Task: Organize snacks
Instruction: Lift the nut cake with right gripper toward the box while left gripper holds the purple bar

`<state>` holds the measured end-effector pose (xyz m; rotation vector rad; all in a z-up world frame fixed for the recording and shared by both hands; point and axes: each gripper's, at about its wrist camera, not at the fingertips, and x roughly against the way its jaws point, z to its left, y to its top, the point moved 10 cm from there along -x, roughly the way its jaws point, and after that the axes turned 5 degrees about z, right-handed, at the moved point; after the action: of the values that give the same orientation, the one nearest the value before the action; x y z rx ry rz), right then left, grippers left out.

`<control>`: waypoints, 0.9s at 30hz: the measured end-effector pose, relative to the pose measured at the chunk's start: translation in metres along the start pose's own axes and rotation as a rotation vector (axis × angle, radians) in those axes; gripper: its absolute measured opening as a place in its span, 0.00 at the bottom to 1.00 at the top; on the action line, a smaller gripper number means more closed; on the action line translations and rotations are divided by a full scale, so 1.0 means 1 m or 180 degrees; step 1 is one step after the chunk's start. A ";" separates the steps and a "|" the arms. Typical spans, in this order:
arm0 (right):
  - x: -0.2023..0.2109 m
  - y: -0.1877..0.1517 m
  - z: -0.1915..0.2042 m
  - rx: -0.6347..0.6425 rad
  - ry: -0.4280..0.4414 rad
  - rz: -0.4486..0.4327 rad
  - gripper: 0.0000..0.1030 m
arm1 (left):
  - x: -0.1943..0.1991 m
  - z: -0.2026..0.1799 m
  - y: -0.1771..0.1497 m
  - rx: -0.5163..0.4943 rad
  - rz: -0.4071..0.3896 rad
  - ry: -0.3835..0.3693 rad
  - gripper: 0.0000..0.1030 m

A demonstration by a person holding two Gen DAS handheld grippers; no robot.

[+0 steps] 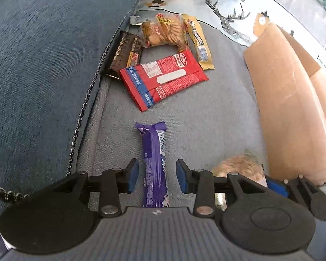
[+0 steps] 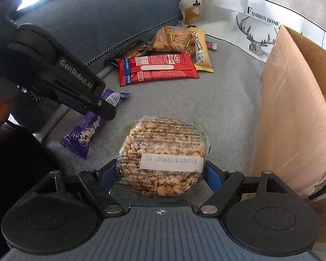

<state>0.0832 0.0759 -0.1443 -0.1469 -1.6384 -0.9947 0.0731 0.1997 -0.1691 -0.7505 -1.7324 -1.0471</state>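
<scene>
One round clear-wrapped puffed-grain cake [image 2: 162, 158], white date label, printed text.

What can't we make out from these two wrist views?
- Cardboard box interior: both views, its near wall hides the contents.
- Dark brown packet in right wrist view: mostly covered by the red packet.
- Purple bar near end: left wrist view, hidden under the gripper body.
- Round puffed snack: left wrist view, partly behind the jaws.

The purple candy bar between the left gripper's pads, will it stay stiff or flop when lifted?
The purple candy bar looks slim and straight, so probably fairly stiff. Its glossy wrapper may slip in the pads. The crimped ends would likely bend. It lies flat, so rolling seems unlikely.
</scene>
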 end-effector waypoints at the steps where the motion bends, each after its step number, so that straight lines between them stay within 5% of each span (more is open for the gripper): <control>1: -0.001 0.000 0.000 -0.0008 0.0003 -0.0003 0.82 | -0.001 -0.002 0.000 -0.0028 0.0002 0.0033 0.41; 19: -0.008 -0.001 -0.007 -0.0138 0.0035 0.0010 0.79 | -0.011 -0.006 -0.002 -0.0134 0.0099 0.0236 0.38; 27: -0.001 0.000 -0.008 -0.0072 -0.0024 -0.0101 0.79 | -0.012 -0.010 -0.002 -0.0228 0.0104 0.0255 0.18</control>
<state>0.0898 0.0715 -0.1453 -0.1404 -1.6414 -1.0381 0.0795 0.1896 -0.1789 -0.7690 -1.6168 -1.1072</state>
